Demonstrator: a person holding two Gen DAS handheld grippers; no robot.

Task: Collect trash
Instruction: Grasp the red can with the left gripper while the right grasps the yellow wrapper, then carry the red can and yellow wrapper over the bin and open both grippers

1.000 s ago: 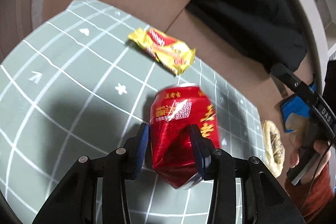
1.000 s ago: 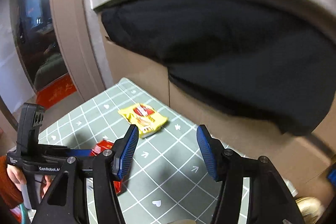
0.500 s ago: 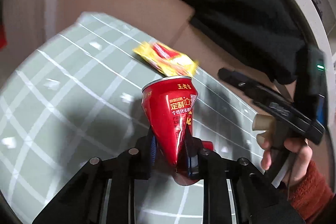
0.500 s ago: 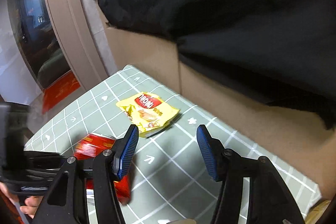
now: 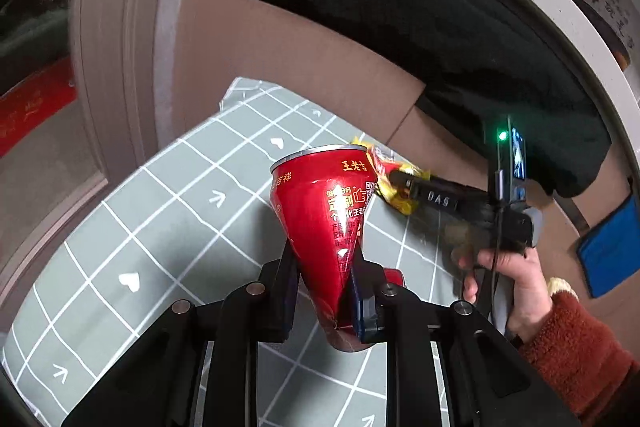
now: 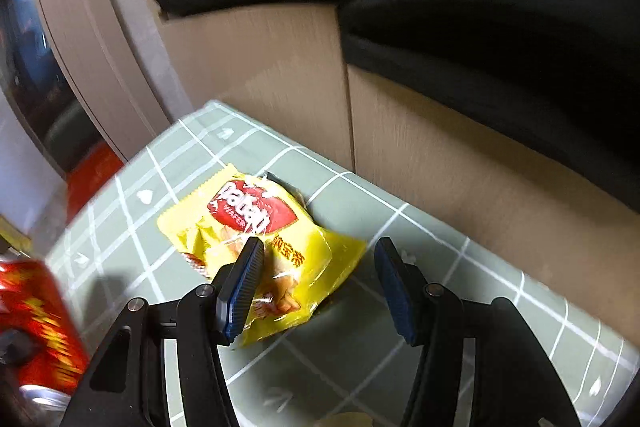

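A crushed red drink can (image 5: 324, 211) stands upright in my left gripper (image 5: 323, 267), which is shut on its pinched lower half and holds it above the green grid mat (image 5: 160, 227). The same can shows as a red blur (image 6: 32, 327) at the left edge of the right wrist view. A yellow wafer wrapper (image 6: 256, 223) lies on the mat near the cardboard box. My right gripper (image 6: 318, 251) hovers open just over the wrapper's near end, pads apart and not pressing it. From the left wrist view the right gripper (image 5: 404, 183) reaches in over the wrapper (image 5: 394, 197).
A cardboard box (image 5: 320, 39) lined with a black bag (image 5: 400, 7) stands behind the mat. A hand in a red fuzzy sleeve (image 5: 560, 339) holds the right gripper. A blue item (image 5: 612, 251) sits at the far right. A door frame (image 5: 112, 47) is on the left.
The left jaws closed on the can, squeezing it narrower, and raised it off the mat. The right gripper came down and forward over the yellow wrapper, still open.
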